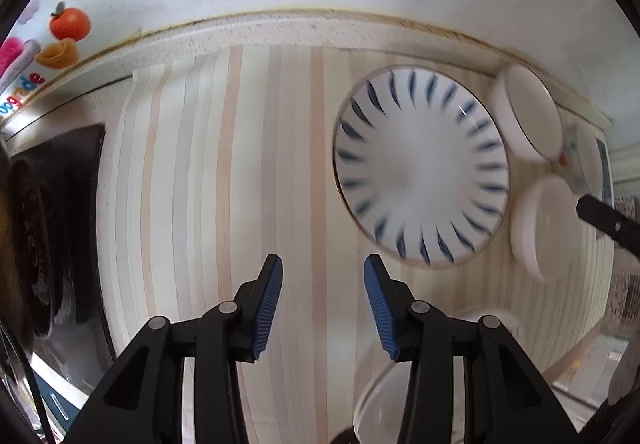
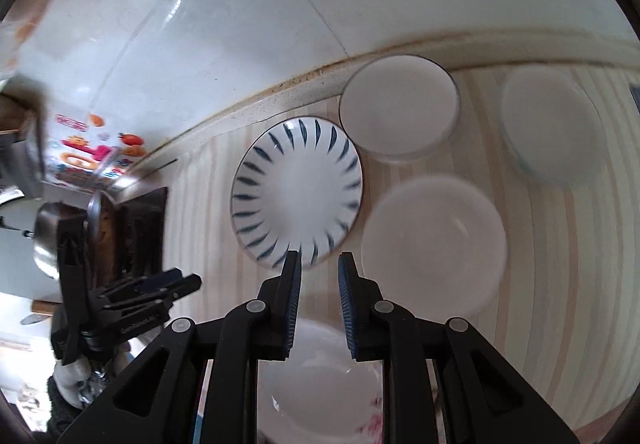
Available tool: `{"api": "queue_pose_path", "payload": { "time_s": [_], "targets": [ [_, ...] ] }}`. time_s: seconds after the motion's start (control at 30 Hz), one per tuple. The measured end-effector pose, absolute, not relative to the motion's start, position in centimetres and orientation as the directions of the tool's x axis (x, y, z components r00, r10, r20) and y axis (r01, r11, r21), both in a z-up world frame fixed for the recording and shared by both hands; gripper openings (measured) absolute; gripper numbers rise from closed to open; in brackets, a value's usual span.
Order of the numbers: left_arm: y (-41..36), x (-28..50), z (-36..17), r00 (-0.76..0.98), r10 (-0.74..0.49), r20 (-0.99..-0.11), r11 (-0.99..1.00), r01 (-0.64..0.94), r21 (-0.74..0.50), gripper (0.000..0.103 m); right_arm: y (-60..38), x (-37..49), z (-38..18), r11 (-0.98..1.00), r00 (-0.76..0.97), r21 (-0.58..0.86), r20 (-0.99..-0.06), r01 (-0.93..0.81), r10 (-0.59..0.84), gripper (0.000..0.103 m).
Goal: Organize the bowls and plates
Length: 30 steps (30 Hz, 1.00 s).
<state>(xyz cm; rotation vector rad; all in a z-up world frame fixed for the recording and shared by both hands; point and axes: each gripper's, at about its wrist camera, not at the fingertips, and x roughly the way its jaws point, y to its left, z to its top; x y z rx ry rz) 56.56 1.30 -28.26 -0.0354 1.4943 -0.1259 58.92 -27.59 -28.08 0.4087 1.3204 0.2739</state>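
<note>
Your bench (image 2: 560, 264), under its striped mat, carries all the dishes. The blue-streaked plate (image 2: 297, 191) lies flat near the back edge, with a white bowl (image 2: 434, 244) just to its right, another white bowl (image 2: 400, 106) behind that, and a third dish (image 2: 554, 128) further right. Your right tool (image 2: 319, 298) hangs above a pink-flowered bowl (image 2: 320, 396), fingers apart, gripping nothing. Your left tool (image 1: 323, 306) is also spread wide and empty.

A striped mat (image 1: 208, 172) lies beside fruit stickers (image 1: 69, 24).
</note>
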Motion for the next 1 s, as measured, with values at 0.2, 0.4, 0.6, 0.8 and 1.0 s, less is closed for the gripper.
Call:
{"api": "queue_pose_path", "payload": {
  "time_s": [0.2, 0.4, 0.6, 0.8, 1.0],
  "targets": [
    [1.5, 61.9, -30.4, 0.043, -0.129, -0.991, 0.990, 0.064, -0.126, 0.040, -25.0, 65.3, -31.0, 0.945, 0.150, 0.323, -0.938, 0.046, 0.313, 0.021],
    [0.7, 64.2, -33.1, -0.011, -0.143, -0.990, 0.986, 0.088, -0.143, 0.040, -24.6, 67.4, -34.2, 0.968, 0.071, 0.245, -0.968, 0.056, 0.241, 0.021],
    [-0.2, 64.6, -34.4, -0.009, -0.206, -0.979, 0.974, 0.095, -0.206, 0.040, -24.9, 68.0, -35.8, 0.976, 0.037, 0.205, -0.979, 0.067, 0.203, 0.021],
    [-0.4, 64.6, -34.9, 0.017, -0.248, -0.969, 0.965, 0.096, -0.245, 0.029, -24.2, 68.5, -37.0, 0.983, 0.027, 0.177, -0.984, 0.049, 0.176, 0.019],
    [-0.7, 63.7, -34.6, 0.037, -0.240, -0.970, 0.967, 0.099, -0.235, 0.029, -23.5, 68.4, -37.2, 0.986, 0.060, 0.163, -0.985, 0.042, 0.160, 0.014]
  ]
}}
